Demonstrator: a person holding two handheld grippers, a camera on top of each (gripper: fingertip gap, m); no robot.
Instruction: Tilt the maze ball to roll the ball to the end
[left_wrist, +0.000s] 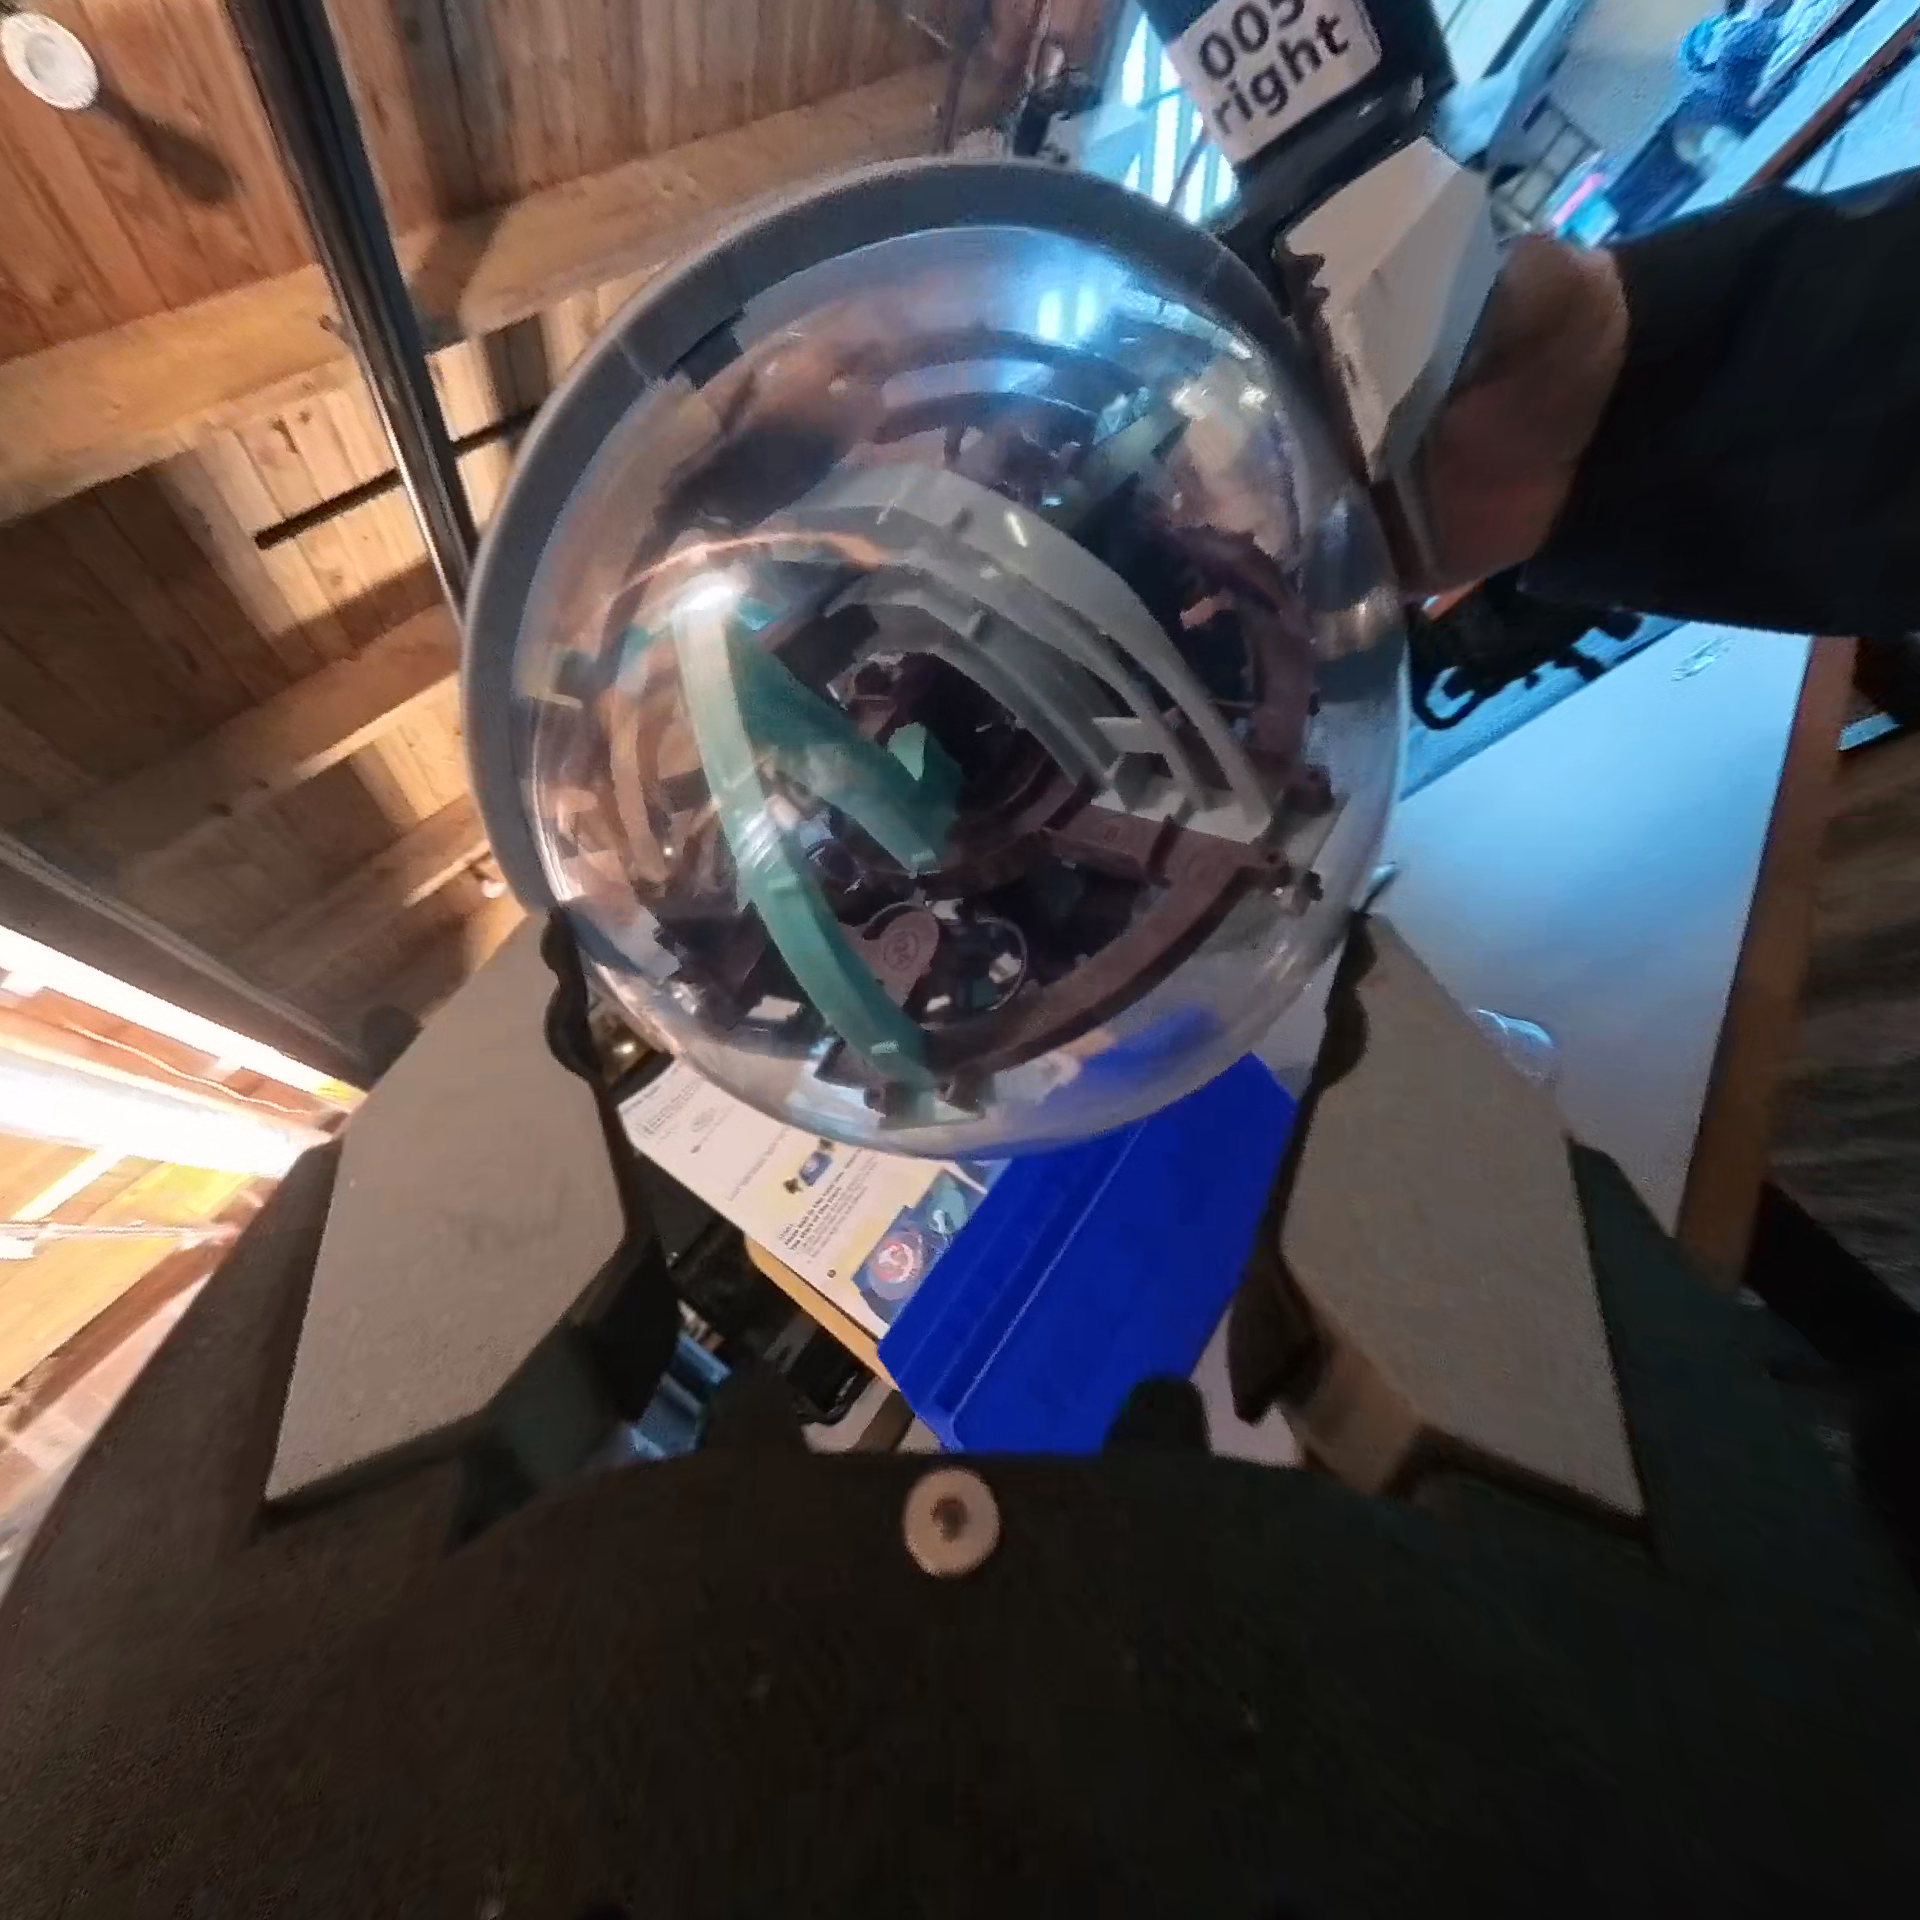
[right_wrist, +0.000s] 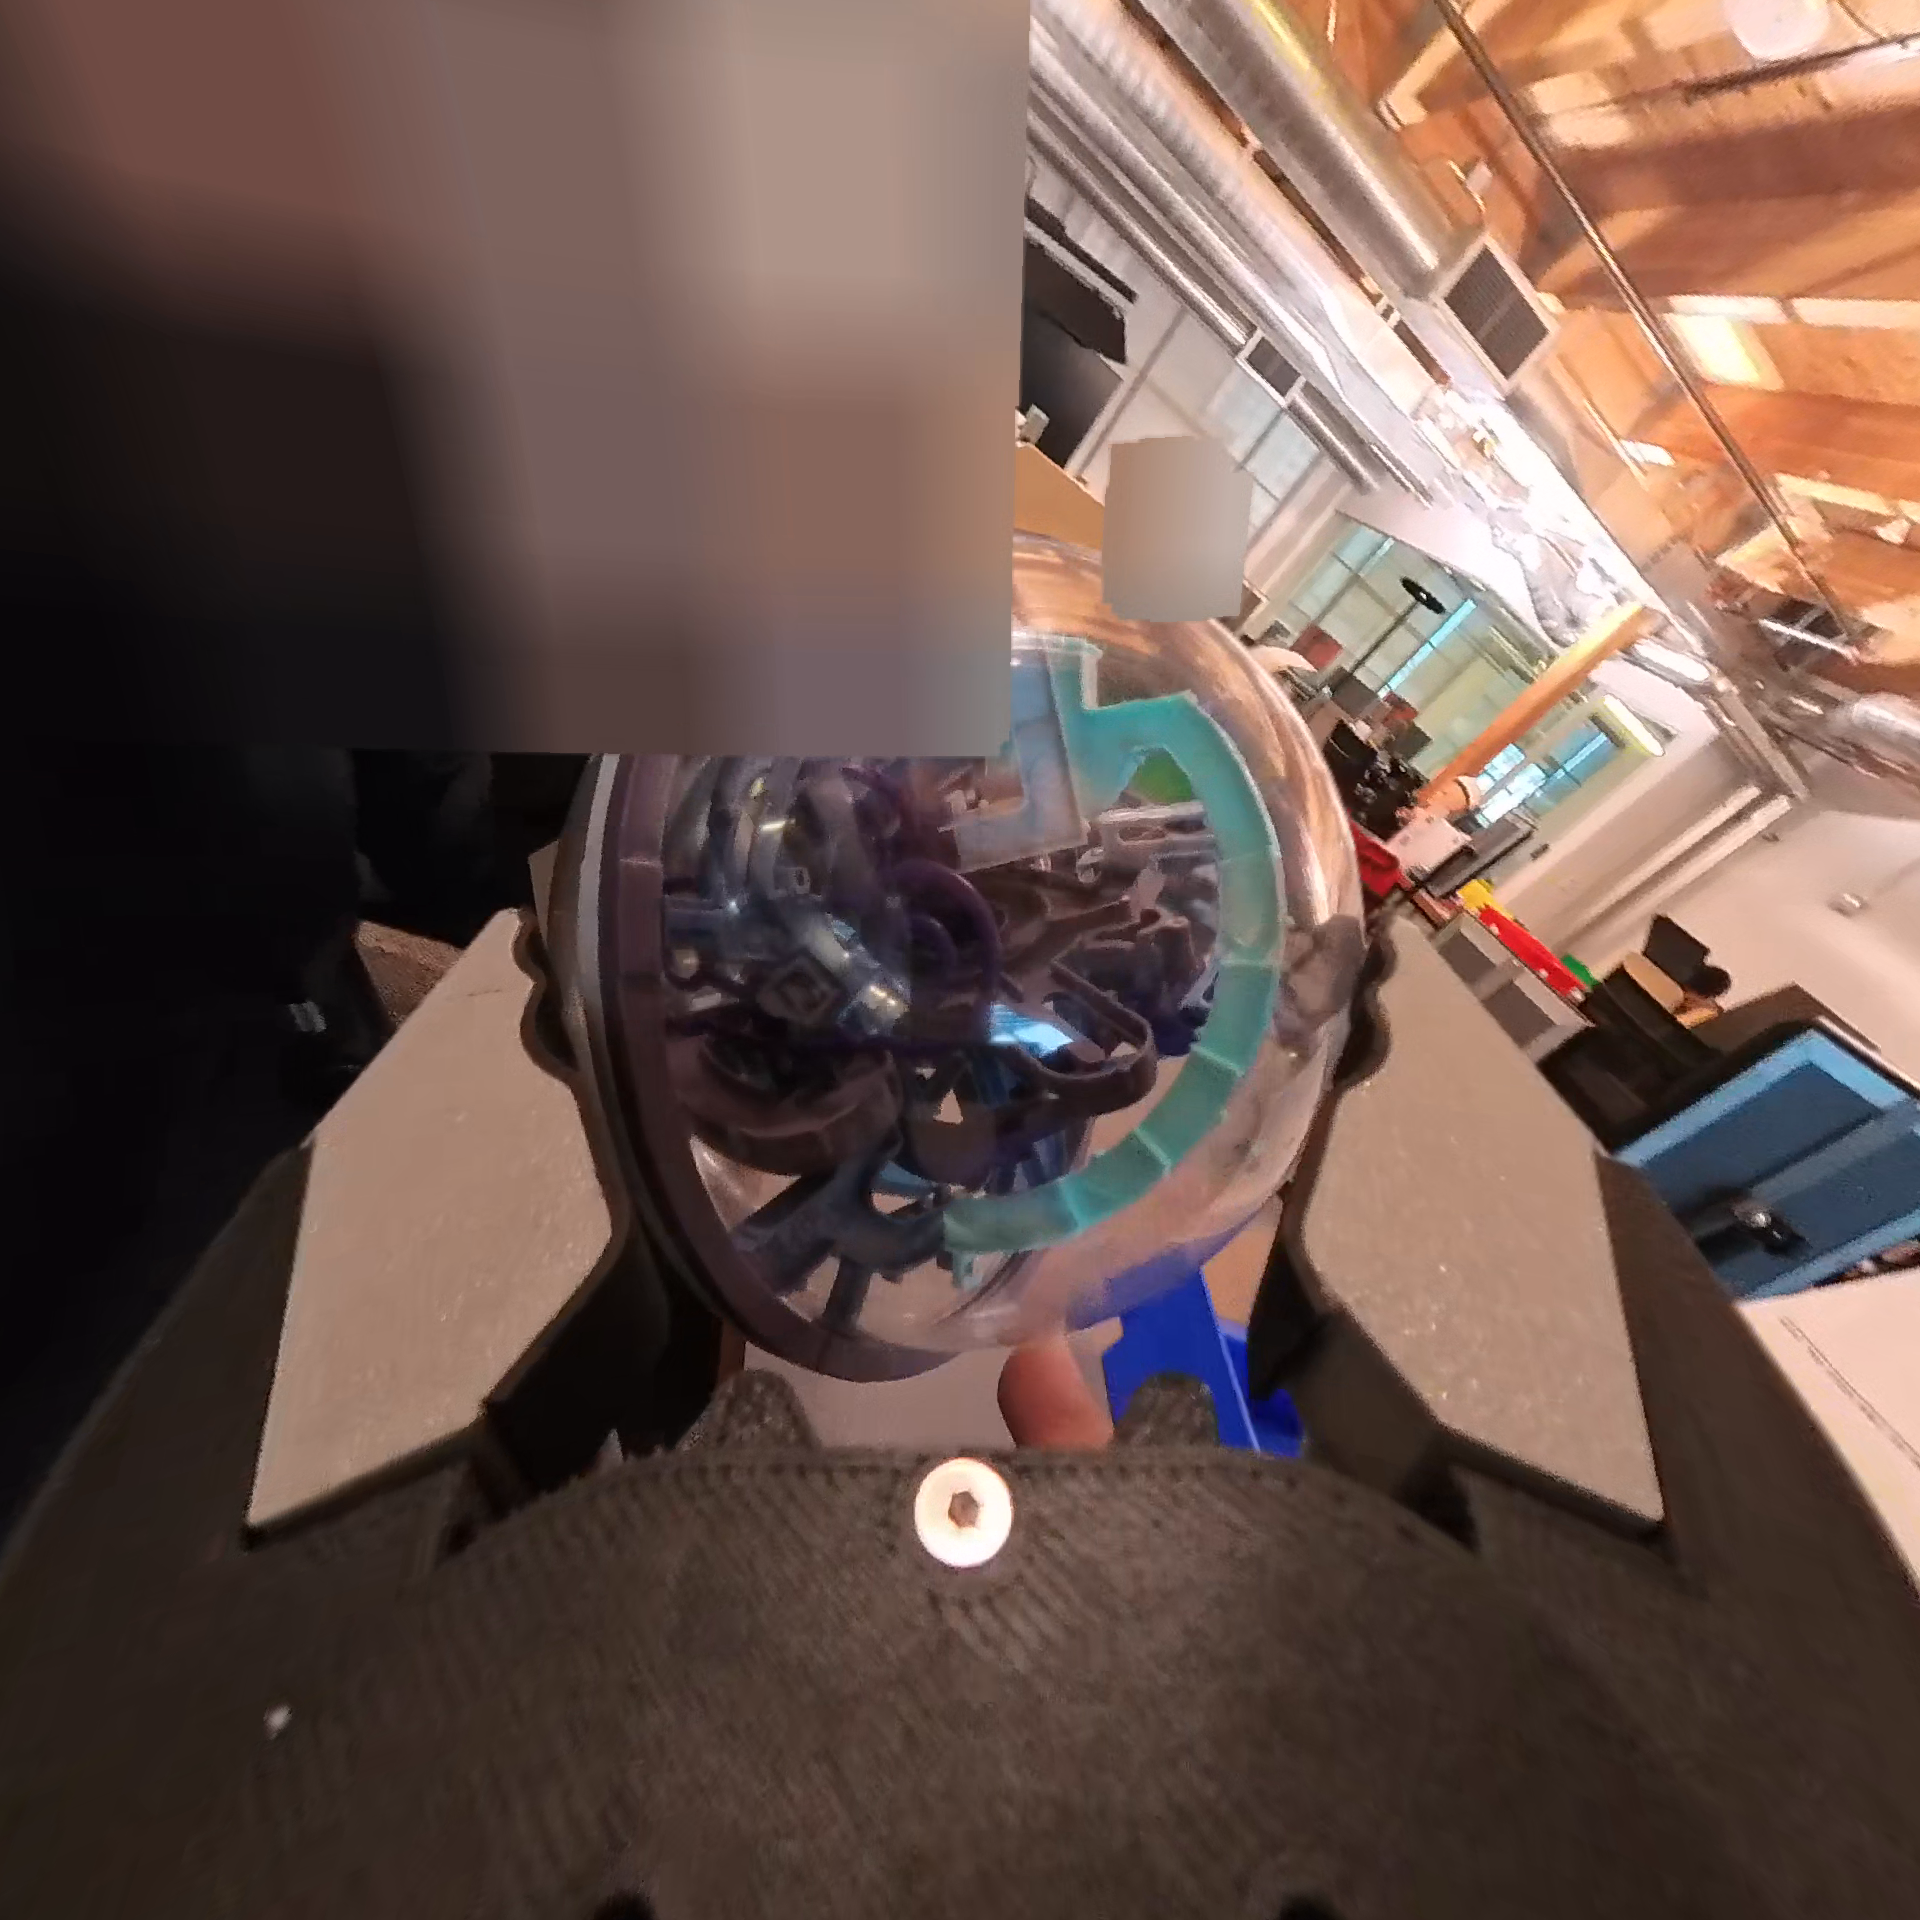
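Observation:
The maze ball (left_wrist: 935, 644) is a clear sphere with a grey ring and grey, teal and purple tracks inside. It is held up in the air, tilted. My left gripper (left_wrist: 956, 982) is shut on its lower part, one pad on each side. My right gripper (right_wrist: 954, 992) is shut on the same maze ball (right_wrist: 1039, 935), pads on both sides. In the left wrist view one of the right gripper's fingers (left_wrist: 1392, 343) presses the ball's upper right, with a person's hand (left_wrist: 1527, 416) behind it. I cannot pick out the small rolling ball inside.
A blue bin (left_wrist: 1091, 1268) and a printed sheet (left_wrist: 831, 1174) lie on the white table (left_wrist: 1558, 883) below the ball. The bin (right_wrist: 1195, 1382) also shows in the right wrist view, next to a fingertip (right_wrist: 1049, 1392). A blue cabinet (right_wrist: 1766, 1143) stands at the right.

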